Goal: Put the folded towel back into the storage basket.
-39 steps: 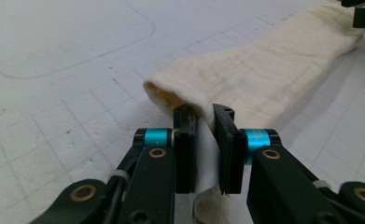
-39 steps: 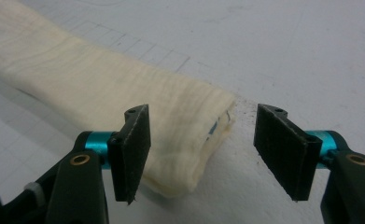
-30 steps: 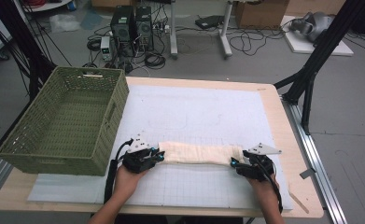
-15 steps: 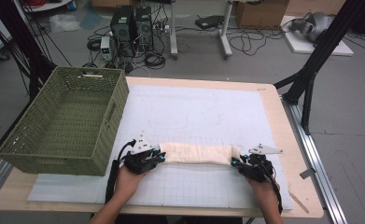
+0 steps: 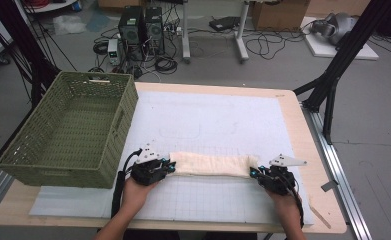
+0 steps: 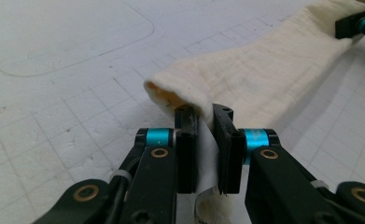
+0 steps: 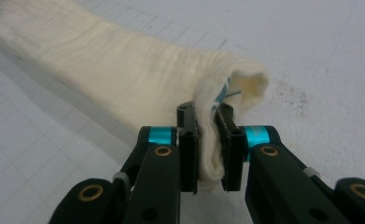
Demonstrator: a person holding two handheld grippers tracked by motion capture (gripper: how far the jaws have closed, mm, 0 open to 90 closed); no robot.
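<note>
the cream towel (image 5: 210, 164) was soft cloth with a fine ribbed, matt weave. the green basket (image 5: 68, 131) looked like woven plastic, and the white mat (image 5: 213, 120) was matt with a faint printed grid over a pale wooden table (image 5: 303, 130). the left gripper (image 6: 204, 122) was matt black plastic with glossy blue metal collars and brass-coloured rivets.

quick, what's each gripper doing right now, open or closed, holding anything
Left gripper: closed on one end of the cloth.
Right gripper: jaws just closed, pinching the cloth's other end.
</note>
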